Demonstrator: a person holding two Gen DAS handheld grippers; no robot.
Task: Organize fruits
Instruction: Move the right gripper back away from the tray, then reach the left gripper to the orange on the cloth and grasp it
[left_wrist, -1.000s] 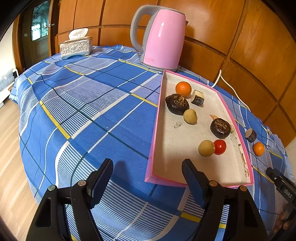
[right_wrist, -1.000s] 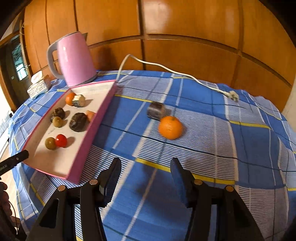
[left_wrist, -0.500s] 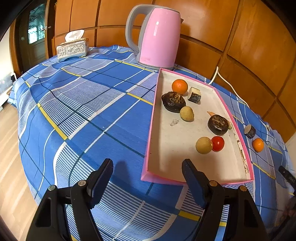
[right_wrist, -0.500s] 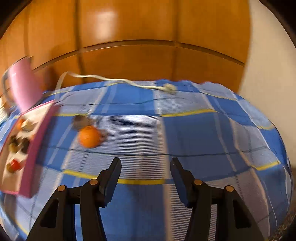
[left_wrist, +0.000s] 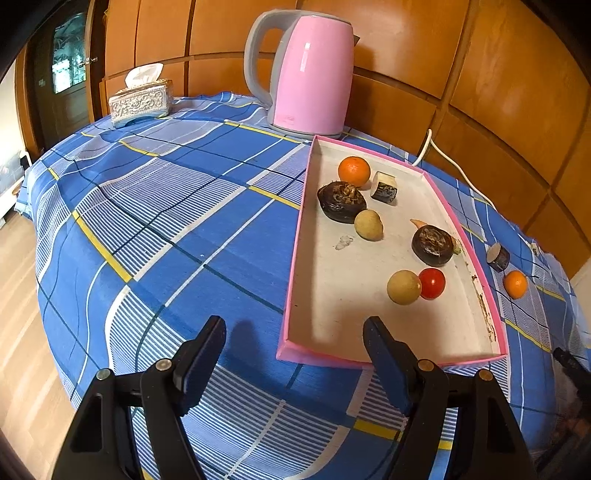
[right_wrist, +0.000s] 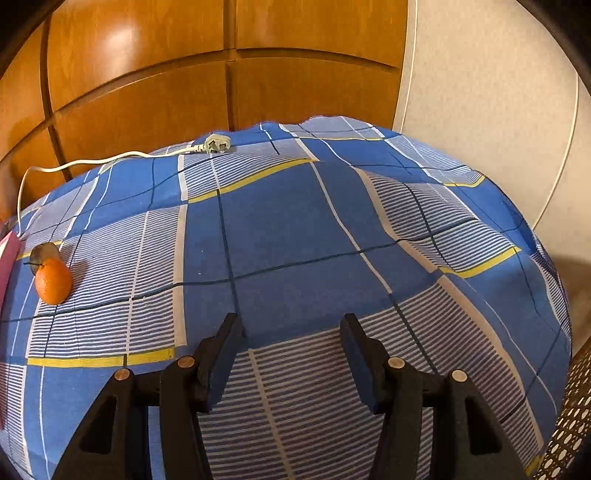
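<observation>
- Angling down at the near end of the pink tray, the left gripper is spread, empty.
- The right gripper, tilted down over bare cloth, spread, empty; loose orange far left, beside the tray.

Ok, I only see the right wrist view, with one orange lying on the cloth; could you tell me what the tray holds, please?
Observer: The pink tray holds another orange, a red fruit and two dark ones, among others.
Operator: Is the left gripper holding anything?
Observer: No, the left gripper is open and empty, by the tray's near corner.
Operator: Anything beyond the tray?
Observer: A pink kettle stands behind it.
</observation>
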